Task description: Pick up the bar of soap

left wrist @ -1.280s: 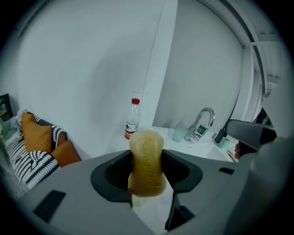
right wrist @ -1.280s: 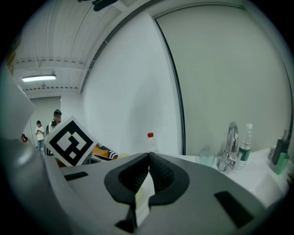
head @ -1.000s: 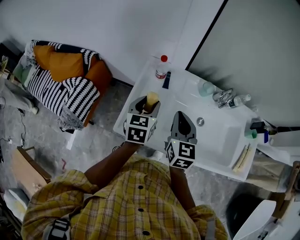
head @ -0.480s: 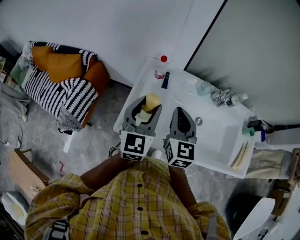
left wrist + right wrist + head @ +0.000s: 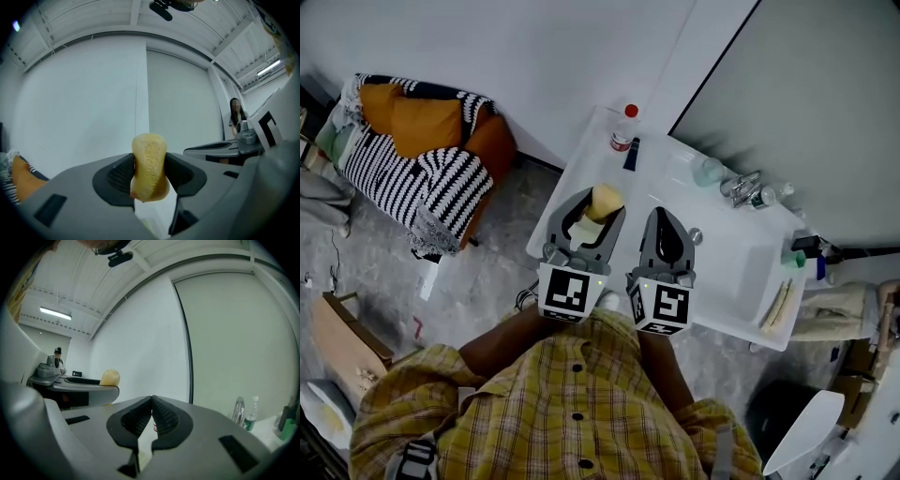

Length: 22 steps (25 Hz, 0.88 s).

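Two grippers show side by side in the head view, out in front of our yellow plaid shirt [image 5: 553, 403] and over the near edge of the white counter [image 5: 670, 183]. The left gripper [image 5: 600, 208] has the bar of soap [image 5: 607, 199] pinched at its tip, a pale yellow lump. The right gripper [image 5: 663, 220] points at the basin with nothing at its tip. Farther back on the counter stand a red-capped bottle [image 5: 623, 131] and the faucet [image 5: 741, 187]. Off to the left, a seat with orange cushions and a striped throw [image 5: 422, 164] sits on the floor.

Over to the left gripper view: the jaws press on either side of the bar of soap [image 5: 149, 161], which stands on end between the dark pads [image 5: 119, 174], with the pale wall behind it and its top well above the jaws.

Now the right gripper view: the jaws are brought together, their tips touching, and they hold nothing. Out at the left we catch the soap [image 5: 110, 377] poking up from the other gripper, and at the right the faucet [image 5: 238, 411] beside a small green-labelled bottle [image 5: 251, 417].
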Each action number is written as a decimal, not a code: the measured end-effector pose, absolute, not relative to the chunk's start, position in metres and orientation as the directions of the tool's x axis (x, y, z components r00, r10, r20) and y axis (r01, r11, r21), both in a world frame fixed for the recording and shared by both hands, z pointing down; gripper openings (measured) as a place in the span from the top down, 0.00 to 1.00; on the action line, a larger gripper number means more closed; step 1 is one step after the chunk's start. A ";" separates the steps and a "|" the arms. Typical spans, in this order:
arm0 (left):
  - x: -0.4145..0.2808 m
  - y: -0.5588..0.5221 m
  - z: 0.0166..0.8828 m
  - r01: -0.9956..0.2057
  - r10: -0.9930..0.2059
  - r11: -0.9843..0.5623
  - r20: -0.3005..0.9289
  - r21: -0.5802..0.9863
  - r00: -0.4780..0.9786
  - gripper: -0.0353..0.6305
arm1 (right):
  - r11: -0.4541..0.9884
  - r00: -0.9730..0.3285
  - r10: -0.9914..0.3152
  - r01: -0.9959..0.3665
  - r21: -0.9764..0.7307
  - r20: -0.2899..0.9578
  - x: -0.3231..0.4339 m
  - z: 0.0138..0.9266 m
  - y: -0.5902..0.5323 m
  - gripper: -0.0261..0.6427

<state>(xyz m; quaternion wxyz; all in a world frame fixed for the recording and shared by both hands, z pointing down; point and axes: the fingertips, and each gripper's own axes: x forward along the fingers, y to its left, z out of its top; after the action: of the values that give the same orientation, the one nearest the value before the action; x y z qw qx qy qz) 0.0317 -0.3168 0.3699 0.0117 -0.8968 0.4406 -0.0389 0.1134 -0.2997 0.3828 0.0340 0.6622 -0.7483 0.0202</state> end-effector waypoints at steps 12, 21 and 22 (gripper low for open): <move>0.028 -0.312 0.373 -0.785 -0.786 -0.618 0.067 -0.041 0.614 0.64 | 0.136 -0.134 -0.989 -0.990 0.032 0.066 0.104 0.381 -0.296 0.95; 0.026 -0.315 0.374 -0.783 -0.784 -0.620 0.070 -0.044 0.617 0.64 | 0.133 -0.131 -0.989 -0.991 0.028 0.064 0.103 0.382 -0.299 0.95; 0.026 -0.316 0.374 -0.783 -0.783 -0.621 0.072 -0.044 0.617 0.64 | 0.132 -0.130 -0.989 -0.991 0.026 0.063 0.103 0.382 -0.299 0.95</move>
<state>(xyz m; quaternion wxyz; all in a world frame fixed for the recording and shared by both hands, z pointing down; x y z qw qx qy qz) 0.0257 -0.3155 0.3740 0.0039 -0.8993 0.4354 -0.0420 0.1030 -0.2992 0.3825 0.0322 0.6587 -0.7517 0.0110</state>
